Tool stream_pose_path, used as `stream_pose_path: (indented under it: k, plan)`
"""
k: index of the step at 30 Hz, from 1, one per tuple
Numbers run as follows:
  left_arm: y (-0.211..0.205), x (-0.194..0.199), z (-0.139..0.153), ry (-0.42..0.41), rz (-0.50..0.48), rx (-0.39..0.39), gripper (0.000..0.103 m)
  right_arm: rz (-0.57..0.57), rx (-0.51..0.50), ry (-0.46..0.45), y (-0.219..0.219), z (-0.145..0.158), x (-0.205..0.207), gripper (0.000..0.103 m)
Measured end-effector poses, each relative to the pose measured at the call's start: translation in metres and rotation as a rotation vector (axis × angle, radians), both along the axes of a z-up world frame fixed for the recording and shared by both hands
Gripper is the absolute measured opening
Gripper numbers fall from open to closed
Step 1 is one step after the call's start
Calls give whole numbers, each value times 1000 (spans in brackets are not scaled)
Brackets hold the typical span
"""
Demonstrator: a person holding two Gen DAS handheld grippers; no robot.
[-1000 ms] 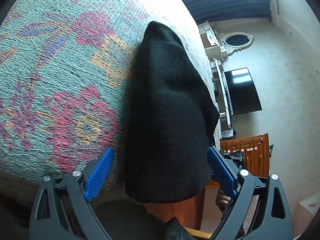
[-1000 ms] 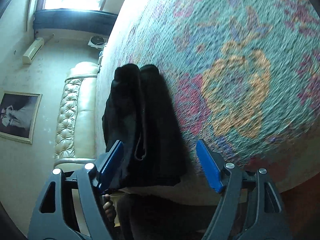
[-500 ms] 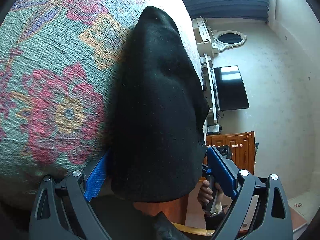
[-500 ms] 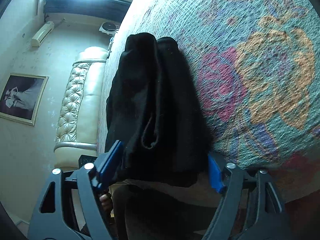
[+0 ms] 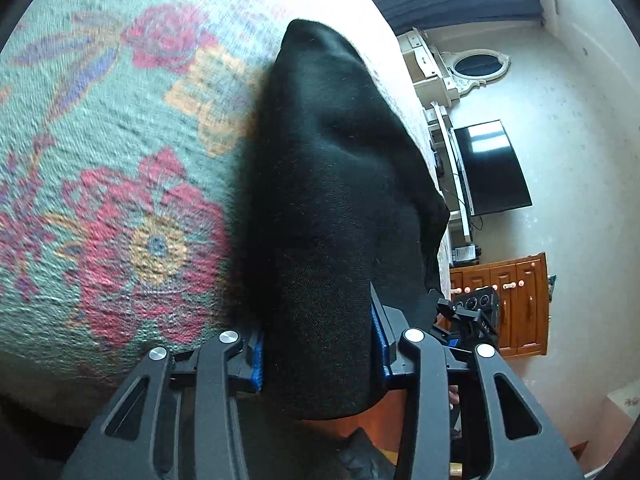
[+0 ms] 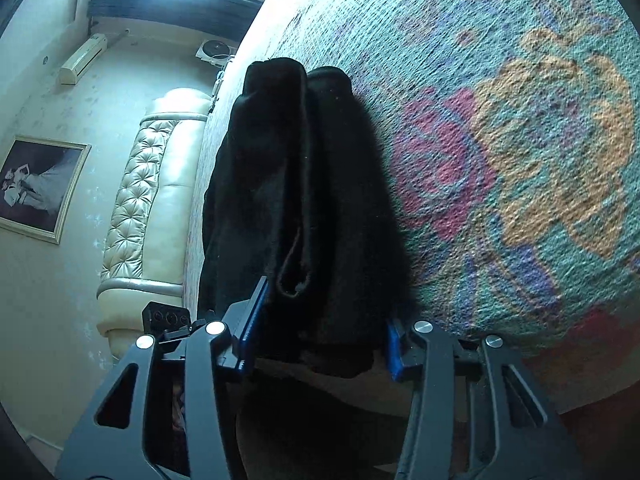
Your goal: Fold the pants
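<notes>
Pants (image 5: 328, 184) lay in a long black strip on the flowered bedspread (image 5: 120, 208), their near end hanging just over the bed's edge toward me, and I had both claws on that end. My left claw (image 5: 318, 354) was pinching the bundled cloth between its blue pads (image 5: 256, 364), and my right claw (image 6: 318, 342) was pinching the same end from its side; how deep the cloth sat in each bite I could not quite tell, since the black fabric hid the pad faces. To do this step well, I judged I should lift both claws together and level, carry the end forward over the strip toward the far end, and keep the layers stacked so none slipped out. My right wrist view showed what the left did not: two separate legs lying side by side with a seam opening (image 6: 294, 268) between them. My left wrist view showed only one smooth upper face, but it did show the right-hand edge drooping over the side of the bed (image 5: 434, 216).
</notes>
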State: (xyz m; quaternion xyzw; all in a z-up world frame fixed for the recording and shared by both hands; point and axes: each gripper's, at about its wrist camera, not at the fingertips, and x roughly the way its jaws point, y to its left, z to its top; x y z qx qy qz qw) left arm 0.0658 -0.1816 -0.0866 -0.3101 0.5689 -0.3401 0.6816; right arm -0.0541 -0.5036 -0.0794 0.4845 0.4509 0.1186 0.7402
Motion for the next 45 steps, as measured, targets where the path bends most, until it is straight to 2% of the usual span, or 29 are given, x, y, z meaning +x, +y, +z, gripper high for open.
stream_pose_path:
  k: [6, 13, 17, 19, 22, 23, 24, 26, 27, 31, 36, 39, 41, 44, 45]
  plan:
    - [23, -3, 13, -63, 52, 17, 38, 41, -7, -7, 26, 7, 16, 45]
    - [81, -16, 6, -47, 180, -4, 38, 162, -14, -14, 68, 13, 52, 43]
    - [95, -18, -3, -42, 181, -26, 42, 202, -34, -14, 83, 13, 66, 43]
    - [97, -16, -6, -29, 170, -46, 47, 196, -5, -14, 82, 10, 65, 46]
    - [106, -17, -2, -21, 177, -68, 50, 196, 44, -18, 72, 11, 59, 56]
    - [108, -18, 1, -25, 175, -69, 52, 196, 49, -20, 70, 14, 59, 63]
    - [111, -18, 4, -36, 171, -66, 60, 191, 41, -25, 66, 18, 59, 69]
    - [117, -17, 14, -77, 177, -54, 68, 167, -1, -49, 55, 25, 62, 78]
    - [122, -16, 19, -105, 190, -58, 69, 162, -14, -58, 51, 27, 65, 83]
    - [132, 6, 25, -147, 229, -111, 76, 139, 1, -52, 41, 19, 89, 84]
    - [119, 59, 6, -78, 229, -96, 76, 159, -15, -66, 44, 16, 134, 84]
    - [104, 89, -7, -42, 190, -60, 76, 162, 7, -73, 45, 14, 156, 84]
    - [93, 103, -9, -49, 160, -35, 76, 175, 23, -69, 47, 10, 166, 84]
    - [81, 117, -11, -54, 127, -40, 76, 198, 6, -82, 50, 10, 172, 84]
    - [77, 120, -12, -58, 117, -43, 76, 204, -17, -82, 52, 11, 172, 76]
